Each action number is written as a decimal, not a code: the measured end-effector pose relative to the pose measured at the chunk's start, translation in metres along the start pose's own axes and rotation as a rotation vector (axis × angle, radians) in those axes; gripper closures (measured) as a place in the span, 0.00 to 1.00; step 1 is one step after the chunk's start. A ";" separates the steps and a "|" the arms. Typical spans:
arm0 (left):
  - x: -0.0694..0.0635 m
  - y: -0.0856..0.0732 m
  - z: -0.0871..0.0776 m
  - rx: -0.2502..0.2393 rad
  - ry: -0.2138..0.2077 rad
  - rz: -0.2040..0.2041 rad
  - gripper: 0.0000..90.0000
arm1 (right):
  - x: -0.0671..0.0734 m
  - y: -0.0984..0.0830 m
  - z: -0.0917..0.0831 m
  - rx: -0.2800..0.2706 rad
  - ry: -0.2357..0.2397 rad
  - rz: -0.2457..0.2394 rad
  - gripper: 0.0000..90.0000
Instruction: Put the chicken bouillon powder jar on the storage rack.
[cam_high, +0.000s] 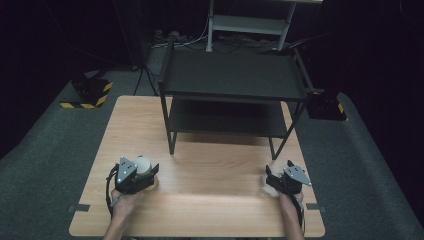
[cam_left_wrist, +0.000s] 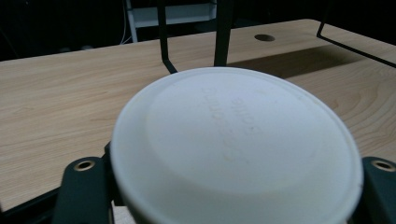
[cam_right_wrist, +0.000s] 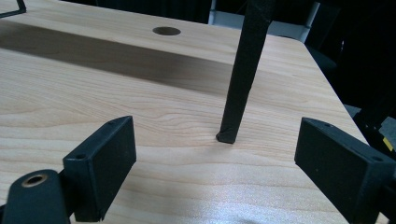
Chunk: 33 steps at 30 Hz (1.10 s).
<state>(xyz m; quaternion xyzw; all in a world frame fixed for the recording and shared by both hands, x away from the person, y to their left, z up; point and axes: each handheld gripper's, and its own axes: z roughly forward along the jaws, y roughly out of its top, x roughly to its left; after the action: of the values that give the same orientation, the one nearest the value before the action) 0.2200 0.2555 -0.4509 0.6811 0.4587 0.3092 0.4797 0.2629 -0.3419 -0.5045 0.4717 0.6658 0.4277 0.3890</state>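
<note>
Your left gripper (cam_high: 145, 172) is clamped on the white lid (cam_left_wrist: 238, 149) near the table's (cam_high: 210, 200) front-left corner; the shelf (cam_high: 232, 75) lies ahead; right gripper (cam_high: 275, 177) gapes empty.

A light wooden desk (cam_high: 210, 200) stood on grey carpet (cam_high: 45, 165). A black two-tier metal shelf rack (cam_high: 232, 75) occupied the desk's far half, its front legs planted near the middle, its rear reaching the far edge. A round hole (cam_right_wrist: 166, 31) pierced the desktop toward the far edge. Yellow-and-black striped blocks (cam_high: 90, 92) sat on the carpet beyond the desk's far left corner, and a pale shelf unit (cam_high: 250, 22) stood behind the rack.
</note>
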 end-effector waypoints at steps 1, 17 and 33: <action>0.000 0.000 0.000 -0.001 0.001 0.002 0.37 | 0.000 0.000 0.000 0.000 0.000 0.000 0.13; -0.001 -0.008 0.000 -0.036 0.008 0.015 0.38 | 0.000 0.000 0.000 0.001 -0.002 0.002 0.13; -0.012 0.013 0.001 -0.019 -0.021 0.038 0.39 | -0.002 0.000 0.000 -0.003 0.005 0.007 0.13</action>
<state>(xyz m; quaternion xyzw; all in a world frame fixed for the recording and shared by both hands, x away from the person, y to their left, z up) 0.2207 0.2429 -0.4392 0.6882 0.4378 0.3153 0.4850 0.2630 -0.3437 -0.5047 0.4724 0.6644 0.4314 0.3864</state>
